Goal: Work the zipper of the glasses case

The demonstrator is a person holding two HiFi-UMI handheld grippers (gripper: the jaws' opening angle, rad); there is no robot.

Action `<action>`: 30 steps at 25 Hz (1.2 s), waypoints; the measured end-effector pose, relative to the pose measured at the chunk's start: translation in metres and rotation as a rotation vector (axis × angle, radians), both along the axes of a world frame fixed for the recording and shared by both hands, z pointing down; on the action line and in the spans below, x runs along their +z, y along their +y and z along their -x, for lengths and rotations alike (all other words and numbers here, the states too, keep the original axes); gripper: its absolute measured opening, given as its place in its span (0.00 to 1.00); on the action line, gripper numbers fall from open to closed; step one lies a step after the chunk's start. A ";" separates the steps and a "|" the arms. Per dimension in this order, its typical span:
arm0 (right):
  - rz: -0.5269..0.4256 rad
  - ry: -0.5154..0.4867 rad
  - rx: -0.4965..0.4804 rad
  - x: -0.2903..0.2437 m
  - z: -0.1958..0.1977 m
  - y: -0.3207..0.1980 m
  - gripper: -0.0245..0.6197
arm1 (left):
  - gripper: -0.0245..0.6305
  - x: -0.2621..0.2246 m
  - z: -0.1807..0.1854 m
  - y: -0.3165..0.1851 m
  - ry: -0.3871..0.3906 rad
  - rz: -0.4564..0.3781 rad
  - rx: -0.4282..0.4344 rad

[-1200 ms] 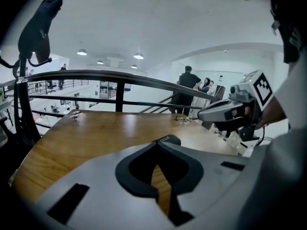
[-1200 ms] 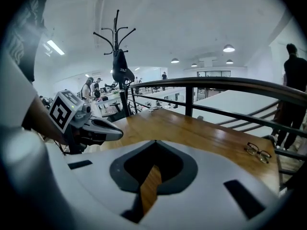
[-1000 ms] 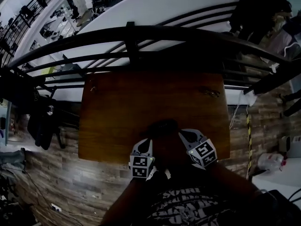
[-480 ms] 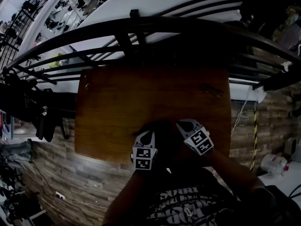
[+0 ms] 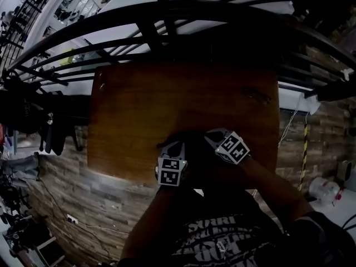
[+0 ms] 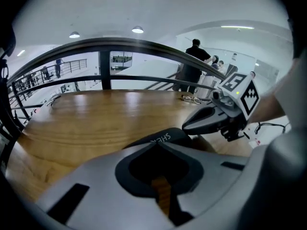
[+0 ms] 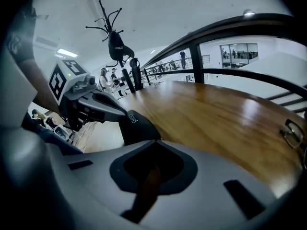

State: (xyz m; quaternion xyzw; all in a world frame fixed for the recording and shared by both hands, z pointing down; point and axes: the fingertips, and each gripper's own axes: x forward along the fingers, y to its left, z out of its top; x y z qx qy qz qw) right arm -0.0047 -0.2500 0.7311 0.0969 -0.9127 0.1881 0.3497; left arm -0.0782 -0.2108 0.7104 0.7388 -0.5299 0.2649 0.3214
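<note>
Left hand-held gripper [image 5: 168, 148]: jaws clenched, nothing between them, tips just left of the black glasses case [image 5: 189, 142]. Case lies on the wooden table [image 5: 139, 104], near its front edge. Right hand-held gripper [image 5: 210, 138]: also clenched and empty, just right of the case. Eyeglasses [image 5: 257, 95] lie beyond the case to the right, well apart.

The head view is dim and underexposed, its edges bent by the wide lens. Both gripper views are bright; ceiling lights [image 6: 137, 29] glare on the table [image 6: 96, 119].
</note>
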 end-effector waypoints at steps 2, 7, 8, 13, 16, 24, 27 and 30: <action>0.012 0.002 0.010 0.001 -0.002 0.008 0.03 | 0.05 0.000 0.000 0.003 0.012 0.006 0.035; 0.043 0.030 -0.008 0.006 0.008 0.046 0.03 | 0.05 0.002 0.015 0.011 -0.019 0.036 0.115; 0.051 0.035 -0.020 0.006 0.012 0.056 0.03 | 0.05 0.003 0.019 0.013 -0.024 0.041 0.129; 0.096 0.033 -0.081 0.002 0.031 0.103 0.03 | 0.05 0.004 0.024 0.015 -0.054 0.037 0.219; 0.091 0.034 -0.140 0.003 0.051 0.130 0.03 | 0.05 0.008 0.028 0.021 -0.078 0.046 0.260; 0.069 0.018 -0.223 -0.004 0.095 0.150 0.03 | 0.05 0.005 0.031 0.033 -0.110 0.074 0.361; 0.066 0.022 -0.220 -0.004 0.099 0.154 0.03 | 0.05 0.010 0.030 0.039 -0.107 0.060 0.395; 0.041 0.034 -0.212 -0.003 0.090 0.153 0.03 | 0.05 0.011 0.031 0.037 -0.067 0.033 0.400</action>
